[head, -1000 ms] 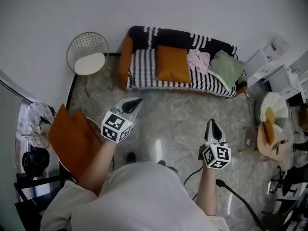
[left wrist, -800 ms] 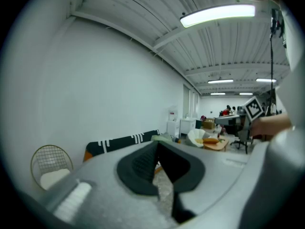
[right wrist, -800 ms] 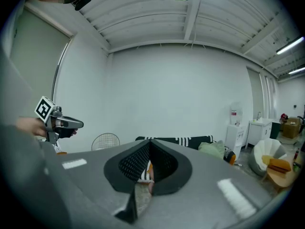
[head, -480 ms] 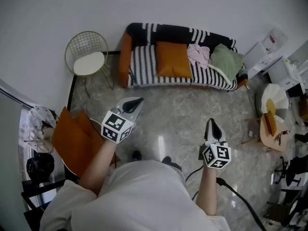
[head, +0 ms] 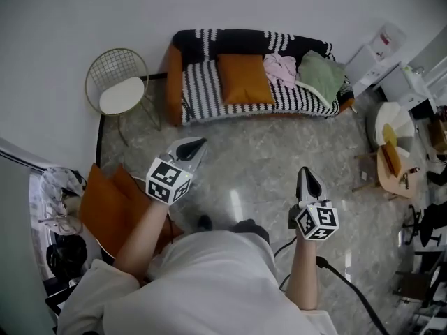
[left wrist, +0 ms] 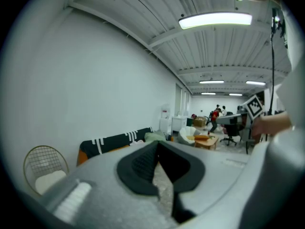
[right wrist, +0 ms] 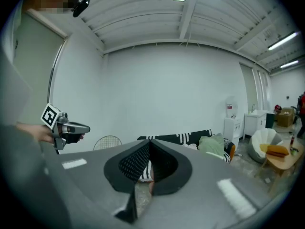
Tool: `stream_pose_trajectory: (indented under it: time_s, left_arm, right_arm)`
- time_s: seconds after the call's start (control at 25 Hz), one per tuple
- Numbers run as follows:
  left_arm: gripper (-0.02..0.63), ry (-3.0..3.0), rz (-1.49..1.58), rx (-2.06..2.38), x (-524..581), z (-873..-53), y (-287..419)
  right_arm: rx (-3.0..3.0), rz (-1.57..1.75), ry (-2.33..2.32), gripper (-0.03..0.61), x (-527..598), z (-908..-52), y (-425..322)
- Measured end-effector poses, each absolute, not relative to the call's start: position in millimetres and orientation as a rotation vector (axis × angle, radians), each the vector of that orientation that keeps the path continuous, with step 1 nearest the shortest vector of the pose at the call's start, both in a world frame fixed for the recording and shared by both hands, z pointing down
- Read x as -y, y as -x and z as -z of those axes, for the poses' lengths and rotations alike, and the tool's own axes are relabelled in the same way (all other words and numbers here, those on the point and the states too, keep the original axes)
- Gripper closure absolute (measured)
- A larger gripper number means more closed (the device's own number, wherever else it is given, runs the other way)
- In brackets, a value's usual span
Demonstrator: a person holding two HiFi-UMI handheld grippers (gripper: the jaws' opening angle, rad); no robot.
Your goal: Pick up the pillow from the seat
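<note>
An orange pillow [head: 243, 79] leans on the seat of a black-and-white striped sofa [head: 202, 93] against the far wall. A pink cloth [head: 280, 68] and a green cushion [head: 320, 77] lie to its right. My left gripper [head: 198, 144] is shut and empty, held over the marble floor well short of the sofa. My right gripper [head: 306, 172] is shut and empty too, further back at the right. In the right gripper view the sofa [right wrist: 188, 139] shows just beyond the closed jaws, with the left gripper [right wrist: 81, 128] at the left. The left gripper view shows the sofa [left wrist: 112, 141] far off.
A wire chair [head: 120, 91] with a white seat pad stands left of the sofa. Two orange cushions [head: 112, 204] rest on a chair at my left. A small round wooden table [head: 393, 173] and a white chair [head: 394, 122] stand at the right, with white cabinets [head: 391, 72] behind.
Both grippers have advanced across the floor with my body, and the sofa has slid up and left in the head view. Both grippers stay shut.
</note>
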State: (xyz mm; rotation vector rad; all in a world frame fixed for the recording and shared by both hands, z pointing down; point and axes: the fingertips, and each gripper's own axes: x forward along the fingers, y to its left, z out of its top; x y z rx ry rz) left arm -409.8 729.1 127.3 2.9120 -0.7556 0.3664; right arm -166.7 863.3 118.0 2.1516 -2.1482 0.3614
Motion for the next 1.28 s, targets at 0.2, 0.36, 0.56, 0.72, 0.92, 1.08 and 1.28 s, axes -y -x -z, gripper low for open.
stream_pose_trajectory:
  time_s: [0.2,0.36,0.56,0.72,0.92,1.08,1.28]
  left_arm:
    - [0.614,-2.917,-0.358,0.72,-733,-131,407]
    - [0.614,-2.911,-0.352,0.709,-728,-131,400]
    - [0.614,-2.898,-0.371,0.722,-720,-138,386]
    - [0.614,-2.889,-0.379,0.742,-710,-141,374]
    - [0.614,-2.877,-0.351,0.781,-689,-138,352]
    - [0.614,-2.867,-0.347,0.815,-673,-137,329]
    - [0.614,-2.853,-0.373,0.855,-650,-139,298]
  right_arm:
    - [2.139,-0.367,-2.166,0.572,-870,-117,173]
    - [2.121,-0.375,-2.172,0.572,-868,-118,166]
    - [2.159,-0.418,-2.175,0.574,-855,-123,148]
    - [2.195,-0.421,-2.138,0.572,-832,-126,135]
    - [2.221,-0.404,-2.07,0.574,-799,-130,113]
    - [2.243,-0.397,-2.027,0.574,-774,-132,88]
    - [2.273,-0.392,-1.998,0.572,-741,-133,50]
